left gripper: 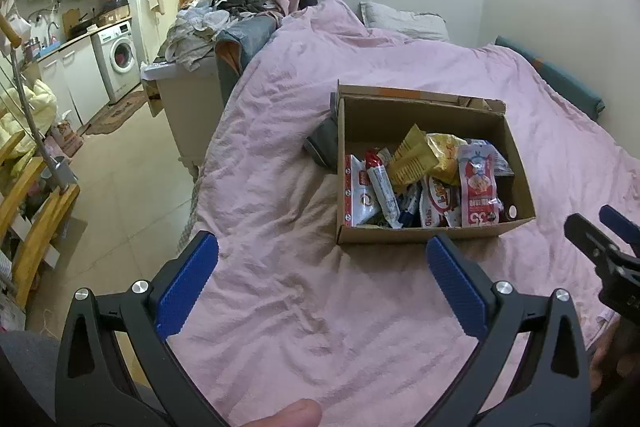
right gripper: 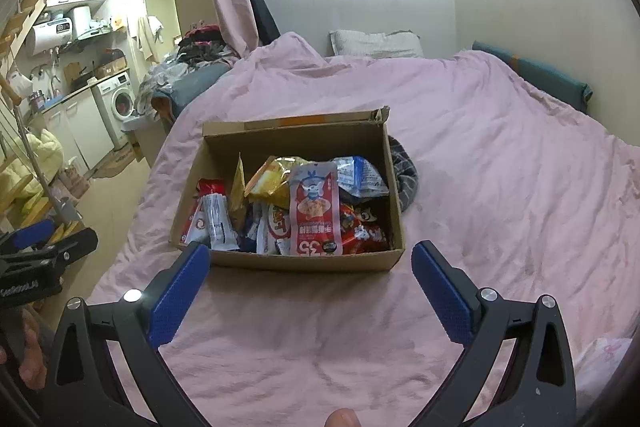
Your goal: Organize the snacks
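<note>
snacks sit piled in an open cardboard box on the pink bedcover, and no packet shows loose on the cover in either view. judging by that, the gathering looks mostly or wholly done; what may be left is tidying the heap, since the packets lean every way: a tall red-and-white pouch stands upright at the front, yellow bags tilt behind it, a white-and-red bar leans at the left wall.

left gripper hovers over bare cover just short of the box's near left corner, jaws wide, nothing between them. right gripper hangs before the middle of the box's front wall, jaws wide too and empty. neither touches the box.

the right view looks nearly straight down the box and shows a dark striped cloth bunched against its right side, plus red packets low in the right front corner. the left view sees the box from its left and shows a grey thing lying against the left wall, hidden from the other camera; i cannot tell what it is. it also shows a hole in the far right wall, and the right gripper's fingertips at its edge.
</note>
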Demonstrator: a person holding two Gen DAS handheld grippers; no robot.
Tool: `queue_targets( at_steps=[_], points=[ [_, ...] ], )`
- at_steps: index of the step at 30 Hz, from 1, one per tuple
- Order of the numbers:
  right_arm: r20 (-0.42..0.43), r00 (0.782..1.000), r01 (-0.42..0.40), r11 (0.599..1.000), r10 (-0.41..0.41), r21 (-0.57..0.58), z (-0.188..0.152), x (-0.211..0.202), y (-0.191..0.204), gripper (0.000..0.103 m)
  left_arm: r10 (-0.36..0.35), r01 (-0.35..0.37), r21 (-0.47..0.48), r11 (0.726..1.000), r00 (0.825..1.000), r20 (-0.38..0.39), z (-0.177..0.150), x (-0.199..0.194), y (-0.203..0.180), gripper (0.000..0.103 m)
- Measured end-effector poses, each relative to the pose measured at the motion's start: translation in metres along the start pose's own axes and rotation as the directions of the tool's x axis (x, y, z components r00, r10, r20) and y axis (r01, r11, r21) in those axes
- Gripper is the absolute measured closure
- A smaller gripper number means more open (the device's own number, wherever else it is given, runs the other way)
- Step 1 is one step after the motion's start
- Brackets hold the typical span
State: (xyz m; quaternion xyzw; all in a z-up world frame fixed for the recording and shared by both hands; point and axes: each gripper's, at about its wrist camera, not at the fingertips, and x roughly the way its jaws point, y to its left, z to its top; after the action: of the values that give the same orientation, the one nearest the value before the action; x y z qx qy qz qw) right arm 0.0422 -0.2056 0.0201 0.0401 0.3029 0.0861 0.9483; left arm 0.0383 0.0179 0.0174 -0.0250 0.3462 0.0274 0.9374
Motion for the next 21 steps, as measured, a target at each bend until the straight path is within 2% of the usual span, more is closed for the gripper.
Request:
queue_targets(
  at_steps=[9,21],
  points=[
    [-0.036,0.999,0.009,1.000,-0.009,-0.002,-0.0035,0.0089,0.0022,0.000,-0.022,0.022,-0.001,1.000,1.000,0.005,-0.0026,-0.0006,-0.0061,0.000],
    [-0.034,0.999,0.012,1.000,-0.012,-0.006,-0.0035,0.0094,0.0034,0.000,-0.023,0.023,0.001,1.000,1.000,0.001,-0.0027,0.0004,-0.0082,0.000]
  ],
)
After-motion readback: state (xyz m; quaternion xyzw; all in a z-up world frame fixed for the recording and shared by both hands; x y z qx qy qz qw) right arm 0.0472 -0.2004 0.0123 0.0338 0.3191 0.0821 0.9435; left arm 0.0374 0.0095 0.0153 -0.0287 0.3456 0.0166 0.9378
